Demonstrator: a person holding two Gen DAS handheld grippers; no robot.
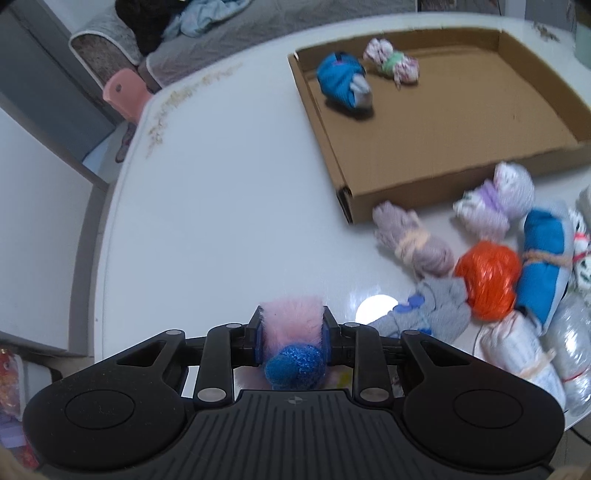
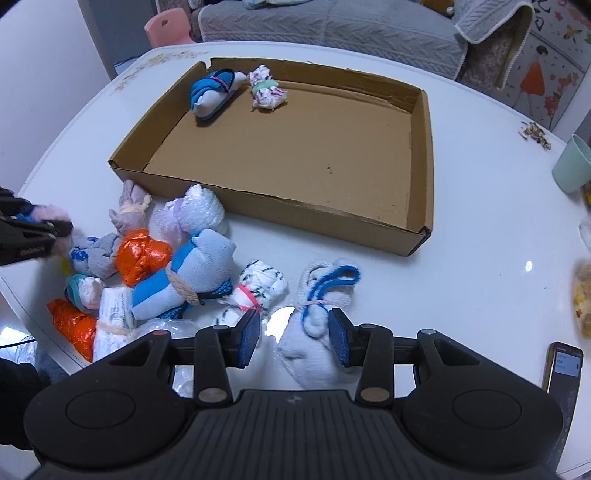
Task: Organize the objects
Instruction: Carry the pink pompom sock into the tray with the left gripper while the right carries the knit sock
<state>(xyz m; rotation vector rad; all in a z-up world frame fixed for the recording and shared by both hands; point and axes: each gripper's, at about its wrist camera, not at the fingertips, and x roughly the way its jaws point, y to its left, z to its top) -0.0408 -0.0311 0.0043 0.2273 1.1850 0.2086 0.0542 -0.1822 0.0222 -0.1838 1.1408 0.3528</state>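
My left gripper point(image 1: 291, 328) is shut on a fluffy pink bundle with a blue sparkly end point(image 1: 291, 343), held above the white table left of the pile; it also shows in the right wrist view point(image 2: 51, 216). My right gripper point(image 2: 293, 332) is open, its fingers on either side of a white sock bundle tied with blue cord point(image 2: 314, 332) on the table. A shallow cardboard box point(image 2: 258, 206) holds a blue bundle point(image 2: 212, 92) and a white floral bundle point(image 2: 266, 90). Several tied bundles lie in a pile before the box, among them an orange foil one point(image 2: 142, 256).
The round white table point(image 1: 207, 221) ends close on the left. A green cup point(image 2: 572, 164) and a phone point(image 2: 563, 369) are at the right. A pink chair point(image 1: 125, 94) and a grey sofa point(image 2: 332, 22) stand beyond the table.
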